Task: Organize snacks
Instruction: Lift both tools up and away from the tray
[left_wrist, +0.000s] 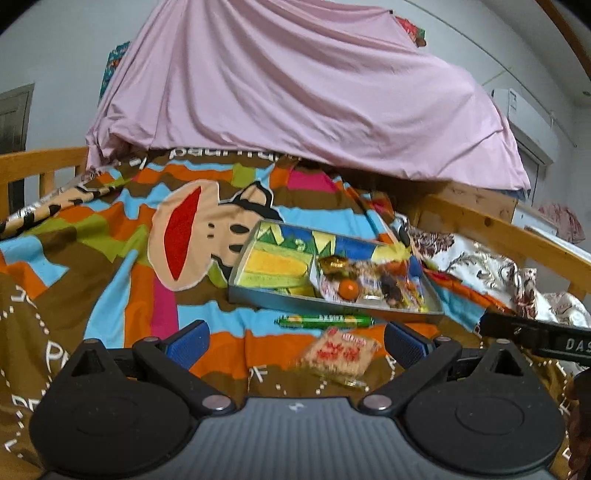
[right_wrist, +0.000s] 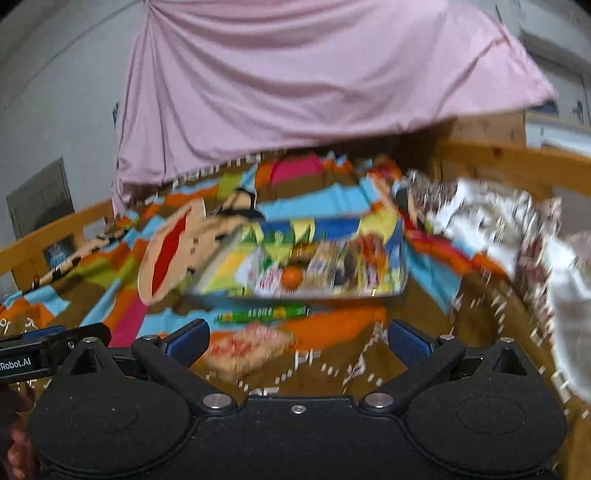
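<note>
The snack tray (left_wrist: 334, 301) sits on the bed's colourful cartoon bedspread (left_wrist: 122, 258), and it makes the best landmark here. Its far and left part holds flat yellow and green packs, while the right part is heaped with small wrapped sweets and an orange ball-shaped piece (left_wrist: 349, 288), so sorting looks well under way. Two snacks lie outside it on the near side: a green stick-shaped packet (left_wrist: 325, 321) just in front of the tray's near wall, and a square cracker packet with red print (left_wrist: 340, 352) a little nearer again. Both seem left for last, being the ones closest to the person.

The left gripper (left_wrist: 295, 341) is spread wide and holds nothing; the cracker packet lies between its blue pads, though whether they touch it I cannot tell. The right gripper (right_wrist: 297, 341) is likewise wide open and empty, aimed at the same near side of the tray, its view smeared by motion. Each gripper shows at the edge of the other's view, so they hang side by side.

Behind the tray a pink sheet (left_wrist: 295, 92) drapes down, and a wooden bed rail (left_wrist: 491, 225) runs to its right.
</note>
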